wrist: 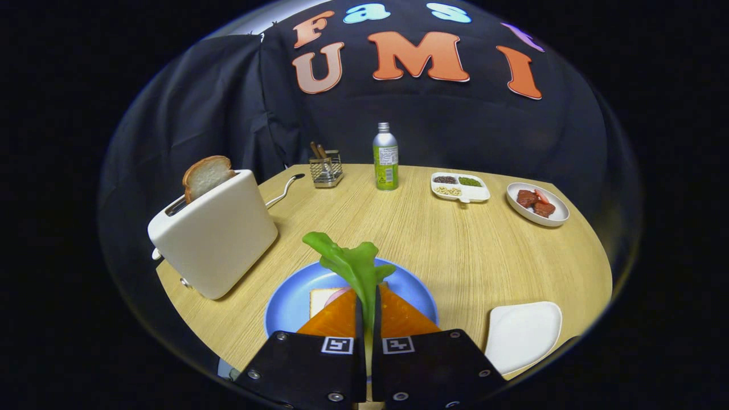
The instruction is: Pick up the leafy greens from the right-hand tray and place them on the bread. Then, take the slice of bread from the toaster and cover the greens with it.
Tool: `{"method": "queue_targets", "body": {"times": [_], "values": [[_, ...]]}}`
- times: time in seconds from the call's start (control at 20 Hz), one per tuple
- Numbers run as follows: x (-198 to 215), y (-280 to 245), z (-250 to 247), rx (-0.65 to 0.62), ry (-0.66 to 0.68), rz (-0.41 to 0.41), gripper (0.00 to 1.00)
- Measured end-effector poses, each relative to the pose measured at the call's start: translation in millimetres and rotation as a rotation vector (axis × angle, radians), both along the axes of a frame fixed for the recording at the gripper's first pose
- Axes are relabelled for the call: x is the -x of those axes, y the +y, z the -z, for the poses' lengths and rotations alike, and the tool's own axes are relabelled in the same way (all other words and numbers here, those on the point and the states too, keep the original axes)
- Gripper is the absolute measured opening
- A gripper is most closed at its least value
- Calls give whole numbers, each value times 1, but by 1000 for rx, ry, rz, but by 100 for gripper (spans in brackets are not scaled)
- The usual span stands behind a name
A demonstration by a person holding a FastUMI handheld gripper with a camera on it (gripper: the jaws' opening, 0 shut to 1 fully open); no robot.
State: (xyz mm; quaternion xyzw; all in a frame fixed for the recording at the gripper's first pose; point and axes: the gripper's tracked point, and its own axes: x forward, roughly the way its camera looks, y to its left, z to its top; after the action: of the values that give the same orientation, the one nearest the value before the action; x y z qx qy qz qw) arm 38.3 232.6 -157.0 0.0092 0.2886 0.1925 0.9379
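We see the gripper (pixel 368 296) pinching the leafy greens (pixel 350 265) by the stalk above the blue plate (pixel 287 310) (its bread (pixel 320 299) seems partly hidden); toaster (pixel 219 233) nearby.

Bread (pixel 322 298) on plate (pixel 285 310) mostly hidden behind fingers (pixel 342 319); toaster (pixel 213 236) slice (pixel 206 175) half sunk; tray (pixel 460 187) contents too small to tell.

the gripper (pixel 368 310) points forward over the table, its two fingers (pixel 342 319) drawn nearly together. both press on the stem of the leafy greens (pixel 353 265), which stand up between them.
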Motion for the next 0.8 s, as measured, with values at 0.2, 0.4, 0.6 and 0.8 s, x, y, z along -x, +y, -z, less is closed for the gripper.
{"method": "queue_targets", "body": {"times": [0.2, 0.4, 0.6, 0.8], "values": [[2, 9, 11, -1, 21, -6, 6], [1, 7, 21, 15, 36, 12, 17], [1, -2, 22, 53, 21, 32, 31], [6, 2, 21, 55, 20, 9, 41]]}}
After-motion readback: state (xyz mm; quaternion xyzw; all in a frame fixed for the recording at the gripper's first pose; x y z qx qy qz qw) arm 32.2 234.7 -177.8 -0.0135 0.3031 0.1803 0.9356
